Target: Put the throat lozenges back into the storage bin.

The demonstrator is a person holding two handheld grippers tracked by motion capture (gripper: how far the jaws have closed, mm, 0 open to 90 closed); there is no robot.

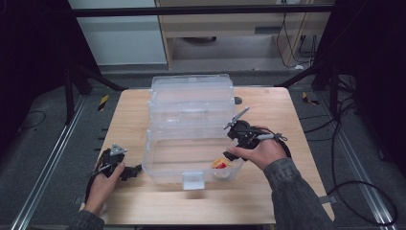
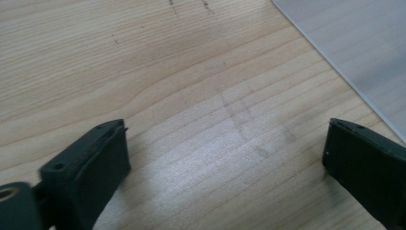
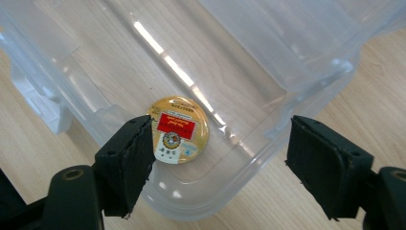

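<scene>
A clear plastic box [image 1: 165, 165] stands on the wooden table [image 1: 268, 191] with its lid [image 1: 191, 96] swung up behind it. In the box's near right corner lies a round gold tin [image 1: 221, 165] with a red label. My right gripper [image 1: 231, 156] hovers over that corner; in the right gripper view its jaws [image 3: 218, 163] stand open above the tin [image 3: 178, 130], with nothing between them. My left gripper [image 1: 131, 171] rests low at the box's left side, open over bare wood [image 2: 225, 158], with the box's edge [image 2: 364, 52] at upper right.
A white latch [image 1: 193, 180] sticks out of the box's front wall. Bare table runs along the front edge and on both sides of the box. Metal rails, cables and dark floor surround the table.
</scene>
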